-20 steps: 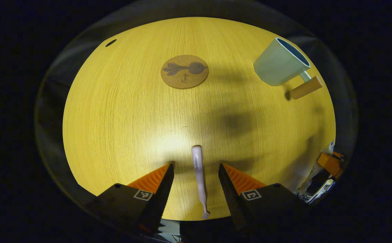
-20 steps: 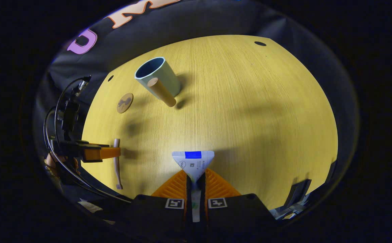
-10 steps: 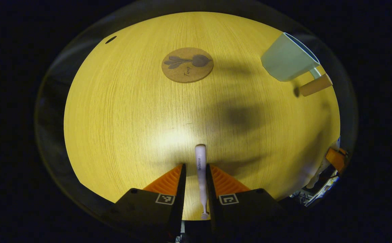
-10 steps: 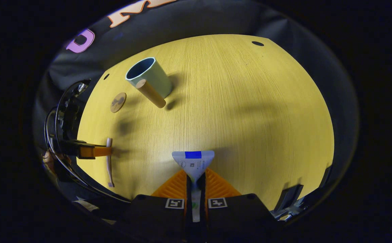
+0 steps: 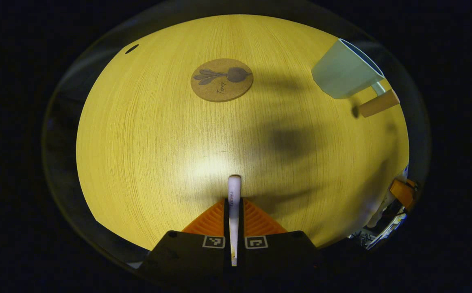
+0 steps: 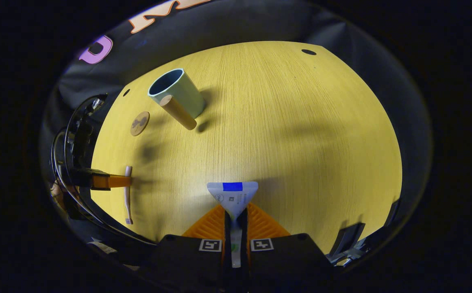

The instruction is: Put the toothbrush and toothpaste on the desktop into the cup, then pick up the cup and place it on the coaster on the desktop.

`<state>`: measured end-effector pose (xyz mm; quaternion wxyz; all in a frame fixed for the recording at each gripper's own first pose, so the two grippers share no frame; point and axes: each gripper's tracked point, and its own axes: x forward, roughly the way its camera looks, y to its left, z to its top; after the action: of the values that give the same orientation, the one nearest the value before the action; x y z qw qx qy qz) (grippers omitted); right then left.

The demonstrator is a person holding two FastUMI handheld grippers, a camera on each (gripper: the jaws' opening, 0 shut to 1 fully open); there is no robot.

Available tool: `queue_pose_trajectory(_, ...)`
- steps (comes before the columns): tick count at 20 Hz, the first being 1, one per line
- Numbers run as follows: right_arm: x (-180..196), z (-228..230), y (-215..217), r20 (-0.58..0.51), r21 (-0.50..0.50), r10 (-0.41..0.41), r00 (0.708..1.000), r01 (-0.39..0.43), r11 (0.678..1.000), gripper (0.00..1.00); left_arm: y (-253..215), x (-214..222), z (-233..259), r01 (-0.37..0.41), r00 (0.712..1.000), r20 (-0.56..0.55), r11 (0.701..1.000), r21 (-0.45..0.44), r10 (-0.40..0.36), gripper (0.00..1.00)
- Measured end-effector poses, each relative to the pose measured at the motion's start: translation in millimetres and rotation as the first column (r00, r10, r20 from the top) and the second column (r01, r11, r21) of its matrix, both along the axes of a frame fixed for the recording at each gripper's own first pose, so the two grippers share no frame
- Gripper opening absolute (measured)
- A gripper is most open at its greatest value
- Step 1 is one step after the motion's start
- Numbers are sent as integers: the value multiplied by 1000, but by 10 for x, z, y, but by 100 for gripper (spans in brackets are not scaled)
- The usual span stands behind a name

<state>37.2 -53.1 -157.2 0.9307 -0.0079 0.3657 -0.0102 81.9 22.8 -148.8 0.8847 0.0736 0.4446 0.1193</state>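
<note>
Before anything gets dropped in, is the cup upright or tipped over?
Upright. The cup stands on its base on the table, its open mouth facing up, wooden handle out to the side.

Pale mint cup (image 5: 343, 75) with tan wooden handle (image 5: 379, 104); brown cork coaster (image 5: 222, 79) with dark turnip print; yellow wood-grain desktop (image 5: 146, 134).

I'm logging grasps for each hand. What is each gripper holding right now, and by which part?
The left gripper is shut on the toothbrush, along its handle. The right gripper is shut on the toothpaste, just behind its flat crimped end.
</note>
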Motion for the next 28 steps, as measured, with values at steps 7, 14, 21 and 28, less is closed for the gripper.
queue_pose_trajectory(7,31,239,20,97,16,-36,995,35,999,11,-56,109,148,64,986,158,996,-56,-54,0)
queue_pose_trajectory(14,218,1212,168,426,7,-47,904,49,999,11,-117,249,816,177,903,396,984,11,-167,0)
queue_pose_trajectory(21,506,2000,597,654,-4,9,756,-8,1000,11,-231,373,1795,292,717,626,948,129,-307,0)
queue_pose_trajectory(28,948,2543,1059,800,118,-8,600,-143,983,11,-358,621,2439,339,484,795,916,216,-367,1)
